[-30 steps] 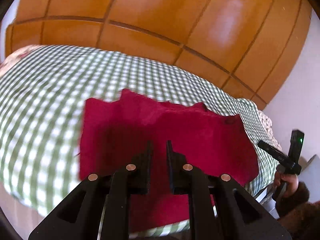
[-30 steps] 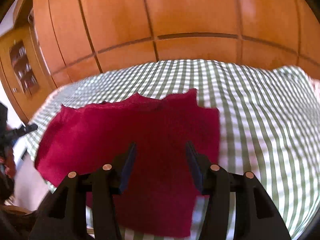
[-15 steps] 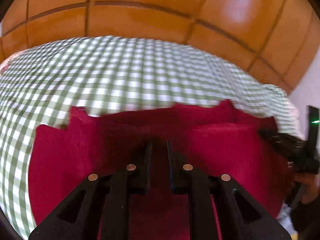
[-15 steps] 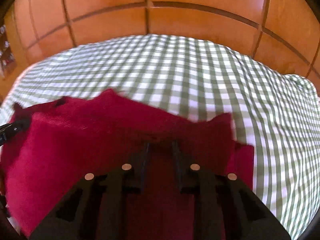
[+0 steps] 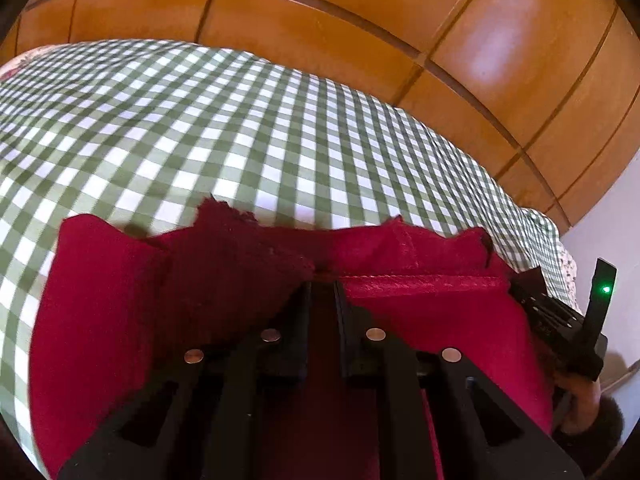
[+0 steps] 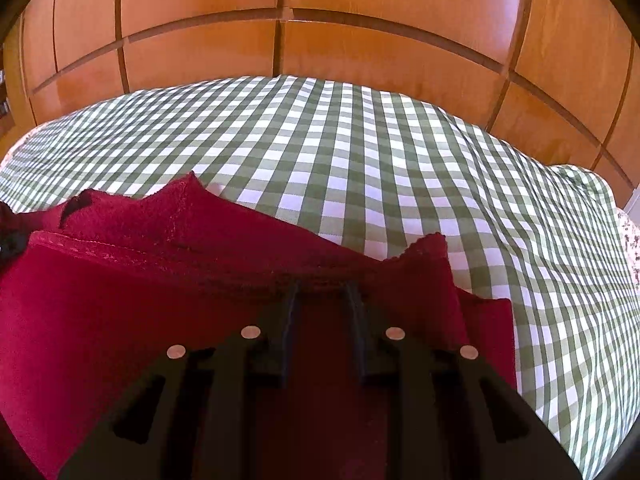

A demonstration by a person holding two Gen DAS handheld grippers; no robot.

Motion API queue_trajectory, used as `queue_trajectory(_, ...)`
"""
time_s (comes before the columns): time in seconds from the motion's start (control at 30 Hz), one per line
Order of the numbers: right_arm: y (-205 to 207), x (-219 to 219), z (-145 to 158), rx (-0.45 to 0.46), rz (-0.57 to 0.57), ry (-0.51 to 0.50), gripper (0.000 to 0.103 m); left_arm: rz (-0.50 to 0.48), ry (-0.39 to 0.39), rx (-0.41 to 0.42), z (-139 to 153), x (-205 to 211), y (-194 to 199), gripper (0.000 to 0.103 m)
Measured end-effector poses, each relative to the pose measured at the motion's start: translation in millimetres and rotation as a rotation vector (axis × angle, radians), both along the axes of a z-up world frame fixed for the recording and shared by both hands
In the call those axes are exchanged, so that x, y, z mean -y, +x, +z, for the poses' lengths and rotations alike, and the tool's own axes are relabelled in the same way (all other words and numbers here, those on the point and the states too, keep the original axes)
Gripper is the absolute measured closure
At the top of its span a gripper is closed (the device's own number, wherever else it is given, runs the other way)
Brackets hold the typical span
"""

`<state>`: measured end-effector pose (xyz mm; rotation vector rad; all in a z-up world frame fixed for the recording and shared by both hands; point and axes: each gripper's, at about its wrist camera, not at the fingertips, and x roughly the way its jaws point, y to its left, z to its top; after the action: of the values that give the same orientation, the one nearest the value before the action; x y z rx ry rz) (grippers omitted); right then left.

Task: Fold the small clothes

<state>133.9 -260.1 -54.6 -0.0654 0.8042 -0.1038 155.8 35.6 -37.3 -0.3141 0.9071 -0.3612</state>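
A dark red garment (image 5: 120,300) lies on the green-and-white checked cloth (image 5: 240,128). Its near hemmed edge is lifted and folded toward the far side. My left gripper (image 5: 323,286) is shut on that hem near the middle. In the right wrist view the same red garment (image 6: 100,300) shows, and my right gripper (image 6: 322,286) is shut on its lifted edge, fingers narrowly apart with cloth between them. The other gripper (image 5: 560,320) shows at the right edge of the left wrist view.
Orange wooden panelled doors (image 6: 320,8) stand behind the checked cloth (image 6: 400,152). A white wall (image 5: 612,208) is at the far right. The cloth drops off at its right edge near a floral fabric (image 6: 630,240).
Both grippers went down to the garment's near edge, the right one closed on it, and both lifted it and carried it forward over the rest of the garment.
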Motion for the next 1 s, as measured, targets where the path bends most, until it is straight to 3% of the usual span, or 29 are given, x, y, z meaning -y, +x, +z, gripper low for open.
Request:
queue_trajectory(0.2, 2, -5, -1, 0.008, -0.005, -0.040, 0.078, 0.015, 0.002, -0.018, 0, 0, -2, 0.096)
queue_trajectory(0.43, 0, -7, -1, 0.020, -0.014, -0.066, 0.075, 0.042, 0.101, 0.054, 15, -13, -48, 0.095)
queue_trajectory(0.5, 0, -7, -1, 0.022, -0.016, -0.068, 0.074, 0.067, 0.069, 0.074, 21, -27, -64, 0.081)
queue_trajectory(0.57, 0, -9, -1, 0.022, -0.017, -0.075, 0.074, 0.075, 0.017, 0.096, 24, -36, -75, 0.051)
queue_trajectory(0.63, 0, -10, -1, 0.023, -0.020, -0.085, 0.073, 0.106, 0.064, 0.126, 28, -37, -84, 0.032)
queue_trajectory(0.7, 0, -10, -1, 0.025, -0.022, -0.088, 0.071, 0.108, 0.151, 0.139, 28, -34, -90, 0.031)
queue_trajectory(0.77, -2, -9, 0, 0.036, -0.026, -0.084, 0.066, 0.094, 0.173, 0.129, 26, -35, -93, 0.031)
queue_trajectory(0.9, -10, -5, 6, 0.084, -0.027, -0.056, 0.039, 0.111, 0.126, 0.104, 25, -47, -102, 0.031)
queue_trajectory(1.0, -15, -5, 11, 0.115, 0.008, -0.027, 0.026, 0.123, 0.093, 0.089, 26, -53, -107, 0.027)
